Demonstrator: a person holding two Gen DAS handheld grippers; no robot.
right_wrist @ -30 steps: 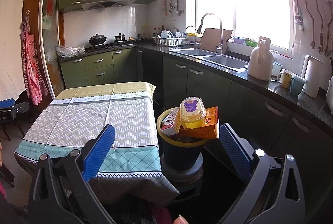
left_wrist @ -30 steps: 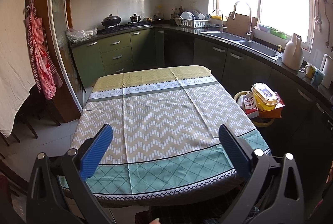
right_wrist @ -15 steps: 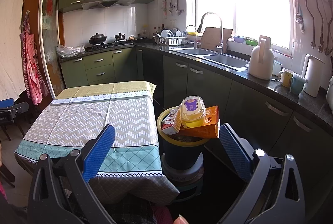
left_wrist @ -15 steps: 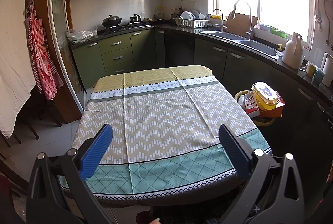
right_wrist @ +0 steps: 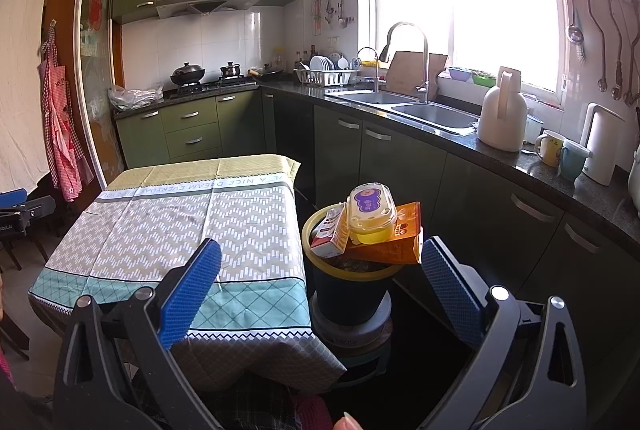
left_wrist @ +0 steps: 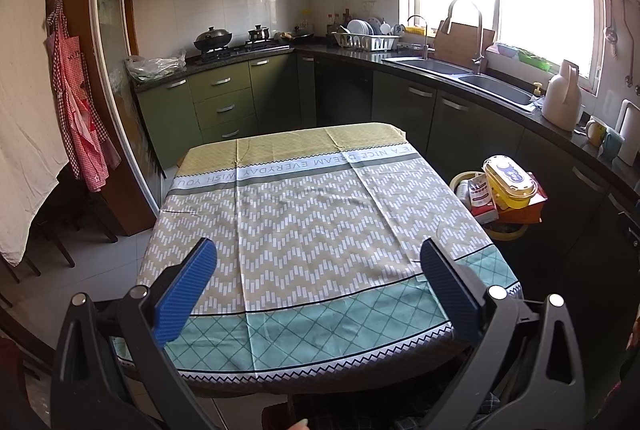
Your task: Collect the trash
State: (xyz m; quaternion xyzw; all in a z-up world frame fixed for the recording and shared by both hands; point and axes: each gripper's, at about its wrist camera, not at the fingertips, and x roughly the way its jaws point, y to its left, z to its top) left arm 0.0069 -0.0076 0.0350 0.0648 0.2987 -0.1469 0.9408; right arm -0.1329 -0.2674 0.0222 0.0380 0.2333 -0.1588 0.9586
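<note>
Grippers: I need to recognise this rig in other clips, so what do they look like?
Both the left gripper and right gripper match: black triangular frames with cut-outs and silver rivets, each carrying two flat, blue, grid-textured pads. No cables or markings show.

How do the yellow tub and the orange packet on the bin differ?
The yellow tub is a rounded, translucent plastic container with a purple-labelled lid; the orange packet is flat and opaque. The tub sits on top, the packet lies under it. The tub stays within the trash bin's rim; the packet overhangs it on the counter side. Both are piled above the rim beside a small carton, not down inside the bin.
</note>
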